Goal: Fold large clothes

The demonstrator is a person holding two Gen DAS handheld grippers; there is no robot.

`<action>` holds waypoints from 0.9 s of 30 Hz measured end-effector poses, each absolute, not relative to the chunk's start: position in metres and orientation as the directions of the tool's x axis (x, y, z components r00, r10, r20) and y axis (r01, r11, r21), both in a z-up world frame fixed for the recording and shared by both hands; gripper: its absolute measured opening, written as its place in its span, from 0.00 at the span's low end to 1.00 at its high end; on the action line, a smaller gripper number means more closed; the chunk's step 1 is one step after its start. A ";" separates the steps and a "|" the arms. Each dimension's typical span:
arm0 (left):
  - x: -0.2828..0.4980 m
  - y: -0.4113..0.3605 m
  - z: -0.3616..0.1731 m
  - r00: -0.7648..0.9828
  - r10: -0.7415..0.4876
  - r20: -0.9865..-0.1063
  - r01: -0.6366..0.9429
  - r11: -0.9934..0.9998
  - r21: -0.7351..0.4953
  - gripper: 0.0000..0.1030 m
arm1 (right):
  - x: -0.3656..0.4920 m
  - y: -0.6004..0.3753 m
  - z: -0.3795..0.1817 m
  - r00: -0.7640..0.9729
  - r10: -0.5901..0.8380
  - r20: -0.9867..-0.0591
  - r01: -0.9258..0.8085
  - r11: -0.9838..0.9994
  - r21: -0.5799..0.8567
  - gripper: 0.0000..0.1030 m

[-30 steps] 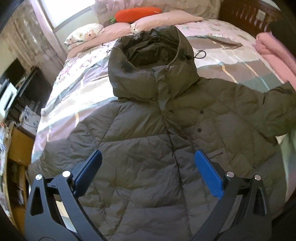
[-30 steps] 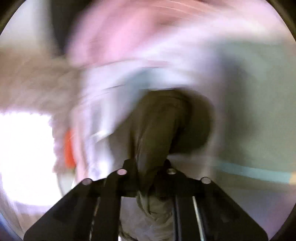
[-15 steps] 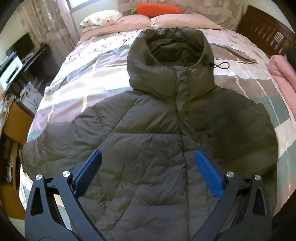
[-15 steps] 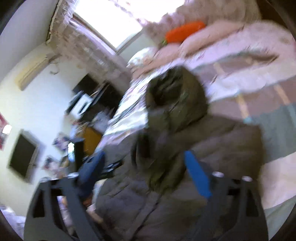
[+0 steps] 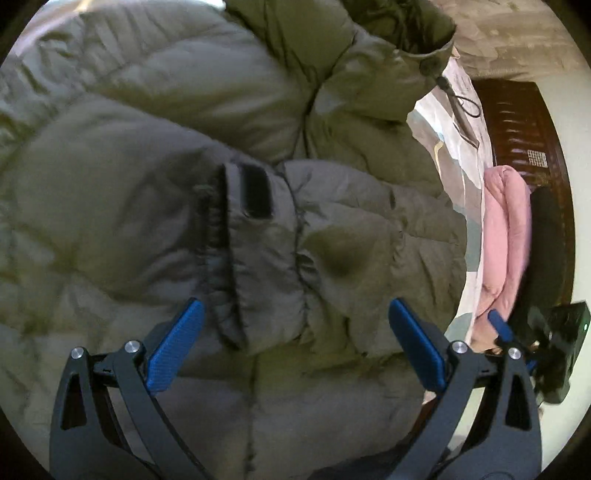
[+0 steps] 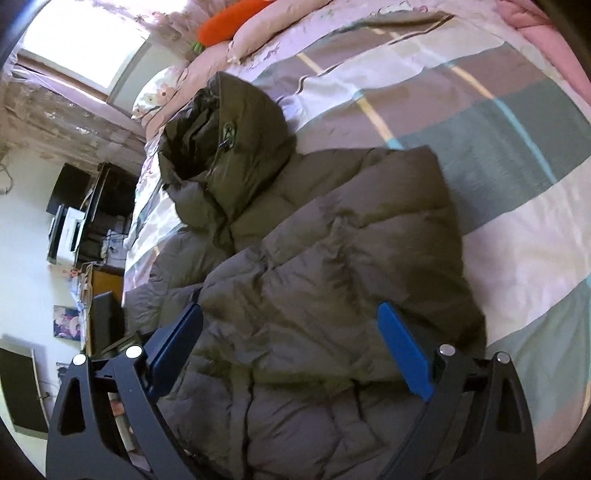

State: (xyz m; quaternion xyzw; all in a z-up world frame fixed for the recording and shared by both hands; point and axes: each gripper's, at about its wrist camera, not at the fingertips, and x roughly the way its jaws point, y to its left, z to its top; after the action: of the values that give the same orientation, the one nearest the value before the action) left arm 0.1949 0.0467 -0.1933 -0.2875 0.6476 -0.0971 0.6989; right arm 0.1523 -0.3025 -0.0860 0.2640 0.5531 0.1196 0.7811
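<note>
An olive-green hooded puffer jacket [image 6: 325, 266] lies front up on the striped bed cover [image 6: 498, 155], hood [image 6: 229, 136] toward the pillows. Its right sleeve is folded in across the chest; the sleeve cuff [image 5: 255, 236] with a dark tab shows close up in the left wrist view. My left gripper [image 5: 295, 332] is open and empty, low over the cuff. My right gripper [image 6: 291, 339] is open and empty above the jacket's lower body. The right gripper also shows at the left wrist view's right edge [image 5: 498, 325].
Pillows [image 6: 273, 37] and an orange carrot plush [image 6: 229, 22] lie at the head of the bed. A pink blanket [image 5: 502, 236] lies by the dark wooden footboard [image 5: 524, 140]. A desk with electronics [image 6: 77, 229] stands beside the bed on the left.
The right gripper has let go of the sleeve, which now lies folded across the chest, and pulled back open. The left gripper has dropped close over the cuff.
</note>
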 end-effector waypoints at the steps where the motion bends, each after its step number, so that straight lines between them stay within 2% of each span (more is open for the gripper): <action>1: 0.196 0.043 -0.194 0.163 -0.510 -0.845 -0.232 0.813 -0.535 0.98 | 0.153 -0.300 -0.086 0.354 0.478 -0.804 0.099 0.836 0.540 0.93; 3: 0.198 0.036 -0.190 0.204 -0.524 -0.827 -0.193 0.807 -0.558 0.95 | 0.152 -0.293 -0.086 0.338 0.467 -0.817 0.084 0.850 0.521 0.93; 4: 0.200 0.029 -0.187 0.222 -0.535 -0.815 -0.154 0.806 -0.572 0.85 | 0.153 -0.289 -0.089 0.324 0.457 -0.828 0.077 0.860 0.505 0.93; 6: 0.202 0.020 -0.185 0.224 -0.522 -0.823 -0.114 0.824 -0.555 0.56 | 0.152 -0.281 -0.093 0.294 0.426 -0.856 0.065 0.884 0.463 0.93; 7: 0.202 0.014 -0.186 0.226 -0.503 -0.834 -0.098 0.840 -0.533 0.37 | 0.153 -0.277 -0.097 0.282 0.410 -0.868 0.062 0.895 0.442 0.93; 8: 0.205 0.013 -0.185 0.230 -0.491 -0.840 -0.090 0.849 -0.521 0.12 | 0.153 -0.274 -0.099 0.271 0.394 -0.878 0.061 0.904 0.424 0.93; 9: 0.206 0.010 -0.185 0.243 -0.476 -0.845 -0.079 0.859 -0.507 0.06 | 0.153 -0.271 -0.103 0.258 0.383 -0.887 0.059 0.910 0.410 0.93; 11: 0.208 0.011 -0.179 0.284 -0.473 -0.834 -0.056 0.860 -0.507 0.04 | 0.154 -0.268 -0.106 0.244 0.383 -0.891 0.056 0.911 0.408 0.93; 15: 0.212 0.025 -0.136 0.456 -0.372 -0.809 -0.035 0.900 -0.434 0.04 | 0.154 -0.272 -0.103 0.259 0.377 -0.890 0.068 0.911 0.406 0.93; 18: 0.209 0.051 -0.106 0.578 -0.268 -0.771 -0.109 0.911 -0.398 0.03 | 0.154 -0.282 -0.101 0.280 0.372 -0.885 0.099 0.906 0.412 0.93; 21: 0.208 0.068 -0.105 0.570 -0.145 -0.809 -0.193 0.933 -0.303 0.03 | 0.154 -0.295 -0.104 0.295 0.344 -0.892 0.158 0.903 0.400 0.93; 23: 0.210 0.069 -0.117 0.521 -0.184 -0.834 -0.190 0.927 -0.323 0.10 | 0.154 -0.306 -0.108 0.290 0.328 -0.899 0.221 0.891 0.396 0.93; 24: 0.211 0.065 -0.124 0.490 -0.205 -0.847 -0.181 0.927 -0.329 0.15 | 0.154 -0.310 -0.111 0.288 0.336 -0.897 0.243 0.880 0.408 0.93; 25: 0.212 0.057 -0.129 0.459 -0.213 -0.863 -0.168 0.932 -0.320 0.36 | 0.154 -0.315 -0.113 0.288 0.351 -0.891 0.271 0.863 0.427 0.93; 26: 0.213 0.049 -0.133 0.433 -0.208 -0.877 -0.156 0.941 -0.300 0.65 | 0.153 -0.318 -0.113 0.290 0.357 -0.888 0.289 0.852 0.436 0.93; 27: 0.214 0.041 -0.136 0.418 -0.210 -0.884 -0.143 0.945 -0.293 0.79 | 0.151 -0.321 -0.114 0.295 0.351 -0.889 0.310 0.845 0.436 0.93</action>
State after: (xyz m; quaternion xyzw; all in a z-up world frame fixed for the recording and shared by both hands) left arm 0.2145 0.0412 -0.1358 -0.1640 0.5391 -0.0202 0.8259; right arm 0.1514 -0.3215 -0.1140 0.2781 0.5936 0.0135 0.7551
